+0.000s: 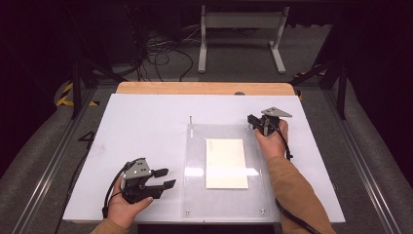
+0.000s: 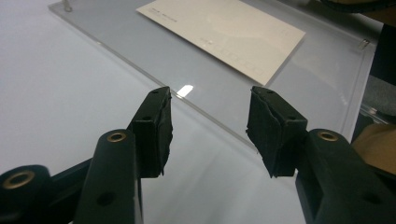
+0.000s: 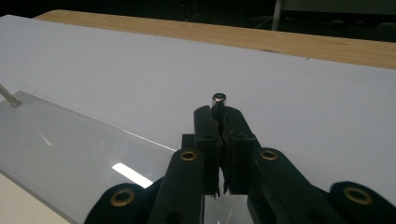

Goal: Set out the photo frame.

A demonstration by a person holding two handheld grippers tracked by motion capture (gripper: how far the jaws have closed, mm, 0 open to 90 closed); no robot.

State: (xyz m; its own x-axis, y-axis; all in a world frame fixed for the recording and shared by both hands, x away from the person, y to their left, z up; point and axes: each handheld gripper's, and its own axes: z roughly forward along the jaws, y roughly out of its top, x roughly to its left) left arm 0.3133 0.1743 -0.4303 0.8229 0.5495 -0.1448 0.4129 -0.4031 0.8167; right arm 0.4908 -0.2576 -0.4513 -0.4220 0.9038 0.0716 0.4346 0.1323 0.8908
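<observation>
Clear square acrylic plate (image 1: pixel 221 168) flat at the middle of the white tabletop (image 1: pixel 146 126), cream rectangular card (image 1: pixel 225 163) under or on it, long axis running away from the person. Right hand-held gripper (image 1: pixel 254 122) at the plate's far right corner, jaws closed on a small upright silver metal pin (image 3: pixel 218 100) there; matching pin (image 1: pixel 190 119) at the plate's far left corner, untouched. Left hand-held gripper (image 1: pixel 163 178) just off the plate's near left edge, jaws wide apart and empty, pointing toward the plate.
</observation>
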